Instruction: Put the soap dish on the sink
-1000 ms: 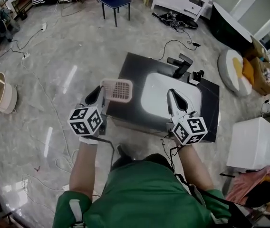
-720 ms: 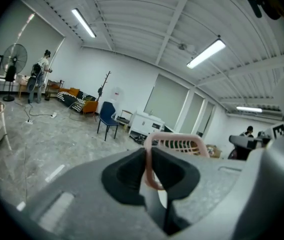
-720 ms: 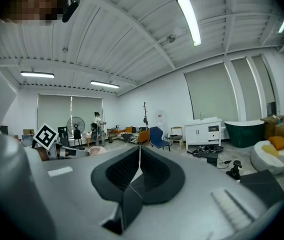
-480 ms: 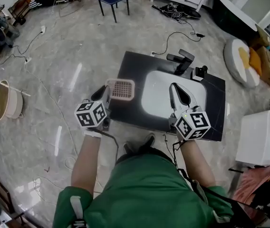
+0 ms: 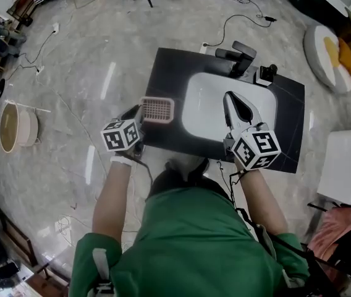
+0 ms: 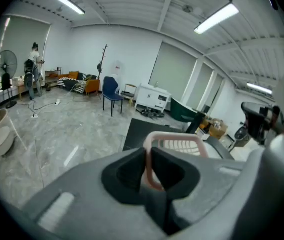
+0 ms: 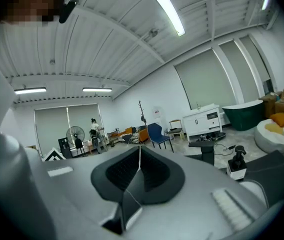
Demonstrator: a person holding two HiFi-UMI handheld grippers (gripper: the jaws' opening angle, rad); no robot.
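Note:
A pink slatted soap dish hangs over the left part of the black sink counter, with my left gripper shut on its near rim. In the left gripper view the dish sticks out past the closed jaws, its rim pinched between them. The white basin lies in the middle of the counter. My right gripper hovers over the basin's right side, shut with nothing in it; in the right gripper view its jaws meet along a thin line.
A black faucet and a small black-and-white dispenser stand at the counter's far edge. Cables trail on the grey floor behind. A round basket sits at the left, a white box at the right.
The view has shifted so the counter sits lower and closer. The soap dish has come further over the counter's left part. The right gripper stays over the basin.

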